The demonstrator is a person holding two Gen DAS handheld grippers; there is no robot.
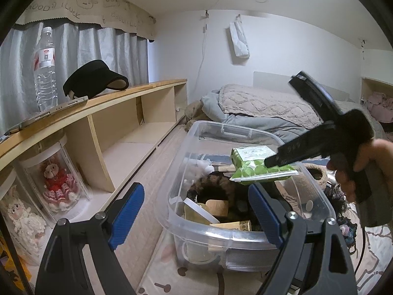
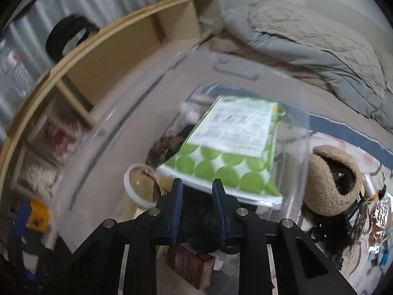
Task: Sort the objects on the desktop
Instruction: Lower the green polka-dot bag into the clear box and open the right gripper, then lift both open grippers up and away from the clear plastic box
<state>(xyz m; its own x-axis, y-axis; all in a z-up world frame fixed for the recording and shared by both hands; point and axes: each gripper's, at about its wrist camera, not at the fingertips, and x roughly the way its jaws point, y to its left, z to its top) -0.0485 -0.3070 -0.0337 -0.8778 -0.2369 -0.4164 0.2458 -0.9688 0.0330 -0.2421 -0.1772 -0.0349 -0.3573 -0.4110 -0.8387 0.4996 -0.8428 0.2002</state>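
Your right gripper (image 2: 197, 191) pinches only the green packet's (image 2: 228, 152) near edge above the clear bin (image 1: 176, 162); left gripper (image 1: 196, 211) released: it may slip, landing outside.

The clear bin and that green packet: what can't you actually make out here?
- Packet print: the green dotted packet over the clear plastic bin is motion-blurred in the right wrist view and too small in the left.
- Grip: in the right view the right gripper covers the packet's edge; whether its pads pinch is unclear.
- Bin contents: dark furry things under the packet are shadowed.
- Left gripper: its handle is cut off by the frame.
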